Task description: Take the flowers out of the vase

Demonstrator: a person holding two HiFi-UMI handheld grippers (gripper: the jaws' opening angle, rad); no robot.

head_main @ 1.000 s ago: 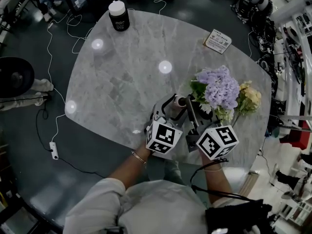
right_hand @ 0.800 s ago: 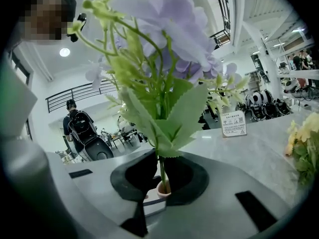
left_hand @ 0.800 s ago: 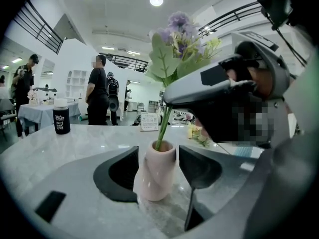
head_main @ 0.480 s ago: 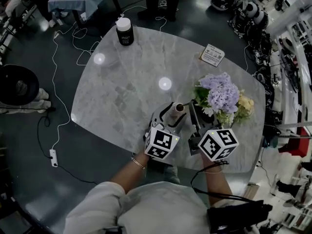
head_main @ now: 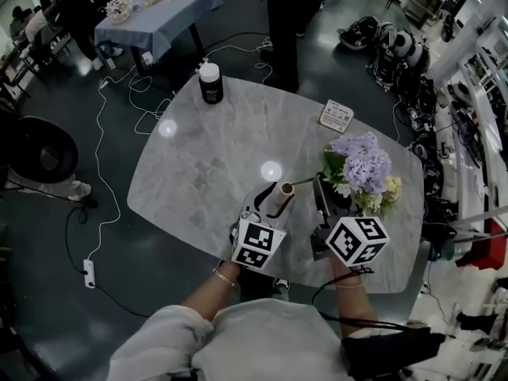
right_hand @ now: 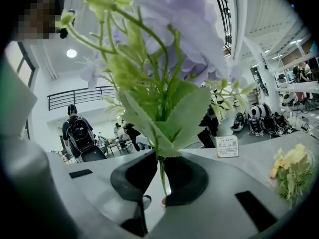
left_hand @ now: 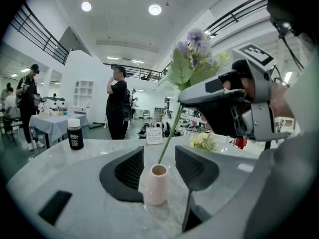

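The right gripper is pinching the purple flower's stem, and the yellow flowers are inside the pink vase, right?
Not quite. The yellow flowers aren't inside the pink vase; they lie on the table behind it, as the left gripper view shows. Only one green stem goes into the vase. The right gripper is indeed pinching the purple flower by its stem.

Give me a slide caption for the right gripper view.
Right gripper pinching the purple flower by its stem.

Your left gripper (head_main: 273, 202), jaws just narrowing, flanks a pale vase (head_main: 281, 194); your right gripper (head_main: 325, 200) holds purple flowers (head_main: 363, 162).
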